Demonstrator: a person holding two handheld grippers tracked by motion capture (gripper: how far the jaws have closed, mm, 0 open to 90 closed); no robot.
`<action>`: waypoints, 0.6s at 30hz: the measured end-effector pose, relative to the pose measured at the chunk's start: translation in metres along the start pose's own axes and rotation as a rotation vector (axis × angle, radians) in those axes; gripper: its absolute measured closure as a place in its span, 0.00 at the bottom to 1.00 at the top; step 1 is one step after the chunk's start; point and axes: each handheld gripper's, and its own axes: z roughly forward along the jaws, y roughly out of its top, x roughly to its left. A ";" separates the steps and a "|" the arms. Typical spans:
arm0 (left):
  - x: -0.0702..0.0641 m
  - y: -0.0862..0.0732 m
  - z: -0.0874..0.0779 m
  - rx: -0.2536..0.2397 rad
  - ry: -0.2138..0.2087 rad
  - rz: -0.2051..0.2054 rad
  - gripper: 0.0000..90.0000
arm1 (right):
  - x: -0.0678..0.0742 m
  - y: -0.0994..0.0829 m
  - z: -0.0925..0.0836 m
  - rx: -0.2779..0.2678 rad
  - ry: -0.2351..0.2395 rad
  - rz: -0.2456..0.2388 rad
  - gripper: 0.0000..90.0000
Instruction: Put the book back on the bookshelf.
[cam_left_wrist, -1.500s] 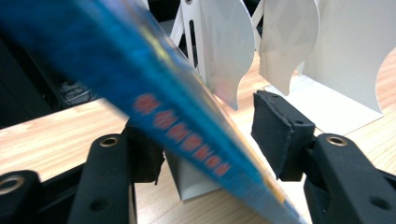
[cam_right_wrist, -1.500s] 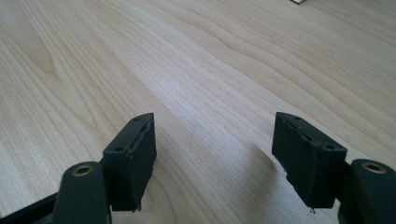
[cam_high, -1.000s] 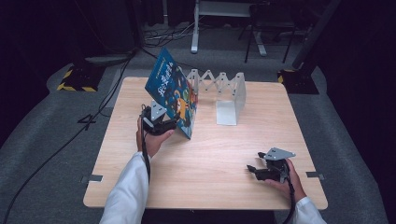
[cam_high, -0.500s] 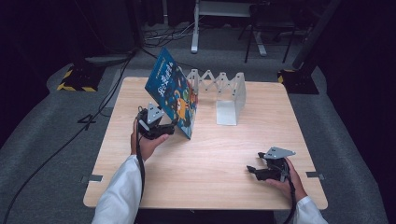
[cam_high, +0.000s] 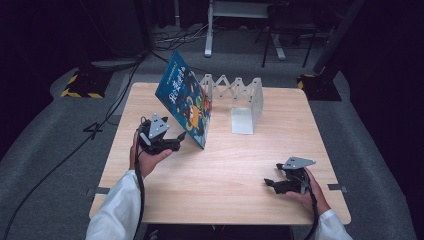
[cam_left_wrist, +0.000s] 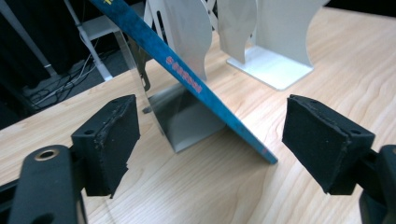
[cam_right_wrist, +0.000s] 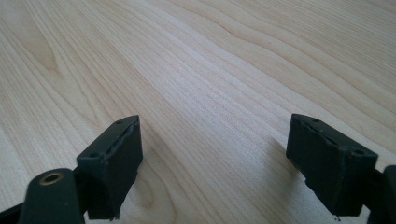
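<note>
The blue book (cam_high: 186, 105) leans tilted against the white rack (cam_high: 240, 100), just beyond the left gripper (cam_high: 176, 141), whose fingers have just been opening, nothing between. The right gripper (cam_high: 270, 183) fingers likewise spread wide over bare worktop (cam_high: 225, 175).

Looks like a lab or test room: dark all around, grey carpet floor (cam_high: 60, 150), black cables (cam_high: 75, 150) on the ground, yellow-black tape (cam_high: 80, 92) marks, one lit wooden table (cam_high: 225, 175), metal stand legs (cam_high: 207, 30) behind.
</note>
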 end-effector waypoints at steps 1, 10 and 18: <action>0.000 -0.001 -0.002 0.007 -0.004 0.004 0.20 | 0.000 0.001 0.000 0.004 -0.001 -0.003 0.20; -0.006 -0.010 -0.015 0.092 -0.018 0.084 0.20 | 0.000 0.006 0.000 0.047 -0.017 -0.013 0.21; -0.011 -0.015 -0.024 0.154 -0.004 0.150 0.19 | 0.002 0.011 -0.008 0.036 -0.063 -0.020 0.24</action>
